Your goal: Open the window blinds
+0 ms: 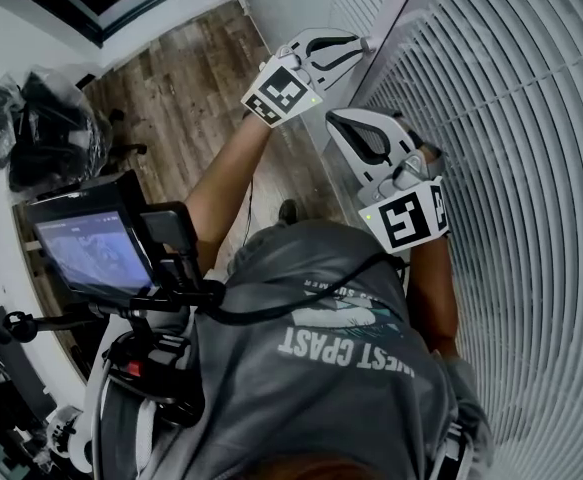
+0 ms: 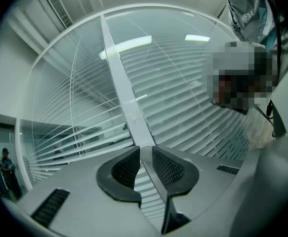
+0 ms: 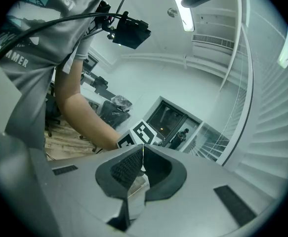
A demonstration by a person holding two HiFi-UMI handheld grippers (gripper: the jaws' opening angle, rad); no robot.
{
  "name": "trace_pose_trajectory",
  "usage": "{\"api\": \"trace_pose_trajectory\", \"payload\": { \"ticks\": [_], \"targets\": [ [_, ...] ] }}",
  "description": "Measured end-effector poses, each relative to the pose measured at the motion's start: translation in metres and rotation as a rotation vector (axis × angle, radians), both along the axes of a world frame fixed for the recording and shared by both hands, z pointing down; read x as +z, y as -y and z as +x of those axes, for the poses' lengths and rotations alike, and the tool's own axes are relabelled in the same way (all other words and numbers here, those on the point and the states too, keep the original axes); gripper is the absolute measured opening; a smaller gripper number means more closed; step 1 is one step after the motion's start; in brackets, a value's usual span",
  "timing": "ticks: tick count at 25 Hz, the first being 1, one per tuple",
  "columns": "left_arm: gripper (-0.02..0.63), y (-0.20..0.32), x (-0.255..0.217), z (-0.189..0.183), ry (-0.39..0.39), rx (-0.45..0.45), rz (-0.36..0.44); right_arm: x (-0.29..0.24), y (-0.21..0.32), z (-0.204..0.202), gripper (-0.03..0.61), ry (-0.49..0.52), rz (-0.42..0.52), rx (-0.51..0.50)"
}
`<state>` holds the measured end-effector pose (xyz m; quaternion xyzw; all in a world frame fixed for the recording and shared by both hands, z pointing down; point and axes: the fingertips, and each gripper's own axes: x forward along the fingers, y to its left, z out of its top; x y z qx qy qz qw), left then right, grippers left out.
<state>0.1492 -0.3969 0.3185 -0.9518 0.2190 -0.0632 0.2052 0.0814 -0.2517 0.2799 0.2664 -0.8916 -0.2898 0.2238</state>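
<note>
The window blinds fill the right side of the head view, a wall of white horizontal slats lying flat and closed, and the person in a grey shirt stands just beside them with both arms raised. The left gripper is held up against a pale upright strip that runs between two panels of slats. Its jaws stand a little apart with that strip passing between them. The strip lies along the right-hand jaw, and slats show through the narrow gap on the other side. The right gripper sits nearer the person's chest and close beside the blinds, pointing towards the left gripper's marker cube. Its jaws meet at the tips. A thin pale line shows in the seam between them, too fine to tell what it is. A lit screen is mounted at the person's left, above the wooden floor. Another person stands far off by a dark doorway.
</note>
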Motion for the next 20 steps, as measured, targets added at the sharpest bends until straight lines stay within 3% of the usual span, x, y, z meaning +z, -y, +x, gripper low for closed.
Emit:
{"api": "trace_pose_trajectory", "payload": {
  "ticks": [20],
  "targets": [
    [0.129,-0.021,0.001,0.013,0.047,0.145,0.078,0.001,-0.010,-0.005,0.005,-0.005,0.000,0.000]
  ]
}}
